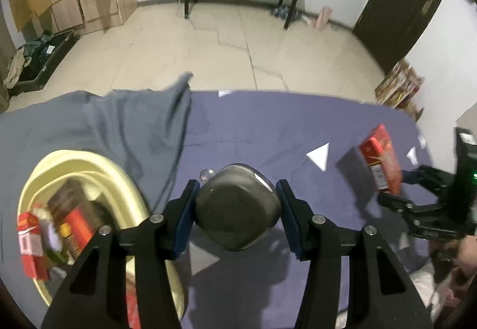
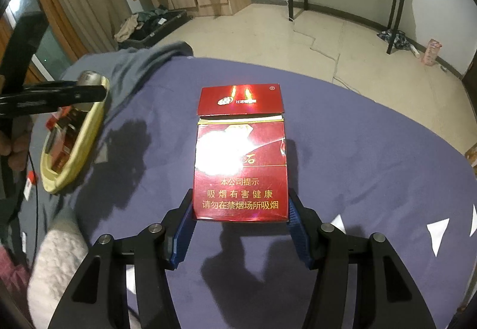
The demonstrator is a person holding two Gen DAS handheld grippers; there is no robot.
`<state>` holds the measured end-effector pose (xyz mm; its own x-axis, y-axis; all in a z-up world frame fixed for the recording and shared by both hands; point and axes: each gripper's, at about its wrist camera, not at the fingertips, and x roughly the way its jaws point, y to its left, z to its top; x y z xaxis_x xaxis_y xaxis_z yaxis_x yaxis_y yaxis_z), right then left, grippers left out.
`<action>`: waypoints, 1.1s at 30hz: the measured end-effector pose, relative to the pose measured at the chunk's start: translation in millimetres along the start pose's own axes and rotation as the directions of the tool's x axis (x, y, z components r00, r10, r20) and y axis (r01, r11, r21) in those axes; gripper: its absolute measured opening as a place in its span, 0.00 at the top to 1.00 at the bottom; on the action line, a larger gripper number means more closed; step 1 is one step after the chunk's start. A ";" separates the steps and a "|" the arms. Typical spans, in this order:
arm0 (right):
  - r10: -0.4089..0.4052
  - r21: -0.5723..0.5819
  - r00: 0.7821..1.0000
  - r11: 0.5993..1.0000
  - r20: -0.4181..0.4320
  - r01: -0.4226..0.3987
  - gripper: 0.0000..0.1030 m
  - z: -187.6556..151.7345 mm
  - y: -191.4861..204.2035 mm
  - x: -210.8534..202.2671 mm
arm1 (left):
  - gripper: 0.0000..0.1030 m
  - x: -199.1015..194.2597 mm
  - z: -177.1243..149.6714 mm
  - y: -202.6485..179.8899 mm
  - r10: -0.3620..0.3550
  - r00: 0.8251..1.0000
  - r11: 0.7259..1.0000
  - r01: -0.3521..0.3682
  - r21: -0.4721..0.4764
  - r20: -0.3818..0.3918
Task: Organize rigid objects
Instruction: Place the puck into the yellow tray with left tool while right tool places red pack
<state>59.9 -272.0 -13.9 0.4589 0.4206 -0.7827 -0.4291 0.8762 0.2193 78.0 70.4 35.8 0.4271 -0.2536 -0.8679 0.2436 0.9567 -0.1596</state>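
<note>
The left gripper, jaws clamped on a dark case, is nearest the yellow bowl; the right gripper clamps a red box farther away.

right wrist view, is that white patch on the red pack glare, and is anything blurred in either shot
Right wrist view: yes, glare washes out the upper print on the red cigarette pack, whose text lower down stays sharp; the yellow basin at the left is smeared. Left wrist view: the basin's contents and the pack look motion-blurred; the dark rounded case is fairly clear.
</note>
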 end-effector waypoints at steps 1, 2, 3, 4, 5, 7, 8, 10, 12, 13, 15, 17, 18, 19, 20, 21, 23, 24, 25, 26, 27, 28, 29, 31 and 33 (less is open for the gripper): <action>0.018 0.003 1.000 1.000 0.013 -0.018 0.45 2.6 3.5 -3.5 | 0.48 -9.3 -1.1 5.7 -0.010 1.000 1.000 0.010 -0.011 0.012; 0.038 0.002 0.999 0.999 0.029 -0.038 0.45 6.4 9.5 -7.9 | 0.48 -22.2 -3.9 13.8 -0.021 0.999 0.999 0.022 -0.029 0.024; 0.055 -0.001 0.998 0.998 0.041 -0.055 0.45 10.2 15.5 -11.3 | 0.48 -33.4 -6.9 22.9 -0.024 0.999 0.999 0.025 -0.045 0.034; 0.072 -0.003 0.996 0.997 0.049 -0.072 0.45 13.4 21.3 -13.7 | 0.48 -43.3 -9.7 32.1 -0.021 0.999 0.998 0.024 -0.054 0.044; 0.096 -0.012 0.994 0.995 0.054 -0.095 0.45 17.7 30.5 -16.2 | 0.48 -55.7 -14.2 44.5 -0.013 0.998 0.998 0.017 -0.066 0.062; 0.131 -0.067 0.990 0.990 0.053 -0.127 0.45 24.4 54.2 -18.3 | 0.48 -78.6 -30.1 72.4 0.017 0.995 0.991 -0.004 -0.132 0.098; 0.141 -0.107 0.989 0.985 0.044 -0.135 0.45 26.7 66.6 -17.6 | 0.48 -90.6 -40.5 90.7 0.034 0.994 0.982 -0.014 -0.186 0.106; 0.164 -0.192 0.986 0.969 0.016 -0.158 0.45 30.1 99.9 -12.4 | 0.48 -108.5 -59.2 119.1 0.095 0.989 0.969 -0.067 -0.238 0.110; 0.201 -0.224 0.979 0.954 -0.017 -0.199 0.45 34.7 129.4 -2.8 | 0.48 -118.2 -73.1 143.6 0.148 0.983 0.956 -0.114 -0.271 0.105; 0.220 -0.244 0.975 0.944 -0.035 -0.222 0.45 37.5 146.8 3.6 | 0.48 -121.0 -80.9 157.6 0.160 0.982 0.946 -0.124 -0.299 0.098; 0.209 -0.325 0.976 0.921 -0.061 -0.217 0.45 41.0 180.8 14.7 | 0.48 -121.0 -90.9 179.4 0.194 0.978 0.928 -0.156 -0.338 0.081; 0.200 -0.431 0.976 0.875 -0.087 -0.218 0.46 39.1 225.7 26.9 | 0.48 -115.1 -99.2 196.5 0.244 0.969 0.914 -0.214 -0.346 0.046; 0.216 -0.445 0.971 0.864 -0.099 -0.237 0.46 39.6 238.7 30.9 | 0.48 -111.6 -102.6 200.5 0.252 0.967 0.911 -0.226 -0.345 0.033; 0.240 -0.456 0.963 0.849 -0.119 -0.268 0.46 37.9 255.3 35.8 | 0.48 -109.1 -109.7 202.3 0.242 0.970 0.910 -0.217 -0.352 0.027; 0.250 -0.467 0.959 0.837 -0.136 -0.285 0.46 37.2 266.2 40.7 | 0.48 -106.5 -118.1 202.4 0.212 0.977 0.915 -0.192 -0.355 0.018; 0.244 -0.495 0.956 0.818 -0.164 -0.294 0.46 31.8 283.7 47.9 | 0.48 -105.2 -126.6 201.1 0.192 0.981 0.920 -0.176 -0.349 0.013; 0.217 -0.534 0.955 0.793 -0.201 -0.292 0.46 27.6 304.4 62.5 | 0.48 -95.3 -140.6 196.9 0.180 0.983 0.932 -0.180 -0.314 -0.029; 0.196 -0.548 0.958 0.788 -0.208 -0.280 0.46 27.4 311.9 70.5 | 0.48 -86.4 -147.4 197.5 0.179 0.983 0.935 -0.186 -0.303 -0.051; 0.184 -0.553 0.960 0.787 -0.210 -0.272 0.46 29.4 312.2 76.5 | 0.48 -81.2 -150.1 201.6 0.173 0.983 0.934 -0.182 -0.307 -0.057; 0.174 -0.552 0.962 0.791 -0.213 -0.265 0.46 32.6 316.5 83.4 | 0.48 -73.5 -151.8 207.0 0.167 0.984 0.929 -0.179 -0.323 -0.064; 0.170 -0.539 0.962 0.800 -0.215 -0.262 0.46 38.8 318.5 90.3 | 0.48 -69.8 -152.0 209.2 0.163 0.984 0.925 -0.175 -0.337 -0.064; 0.169 -0.520 0.960 0.813 -0.222 -0.263 0.46 45.6 318.6 97.9 | 0.48 -66.0 -150.1 210.8 0.154 0.986 0.925 -0.164 -0.343 -0.056; 0.165 -0.512 0.960 0.818 -0.227 -0.262 0.46 50.7 316.6 104.2 | 0.48 -61.0 -148.1 212.4 0.151 0.987 0.928 -0.161 -0.335 -0.054; 0.150 -0.516 0.962 0.819 -0.227 -0.249 0.46 57.0 326.5 115.8 | 0.48 -54.8 -145.9 214.8 0.163 0.985 0.926 -0.173 -0.337 -0.058; 0.135 -0.519 0.964 0.821 -0.228 -0.238 0.46 57.0 333.9 121.5 | 0.48 -48.2 -143.8 215.2 0.157 0.987 0.926 -0.162 -0.340 -0.043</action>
<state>16.7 85.1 -2.6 0.2066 0.4702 -0.8580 -0.8655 0.4969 0.0639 -15.4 309.0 -24.3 0.4221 -0.0938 -0.9017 -0.1401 0.9759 -0.1671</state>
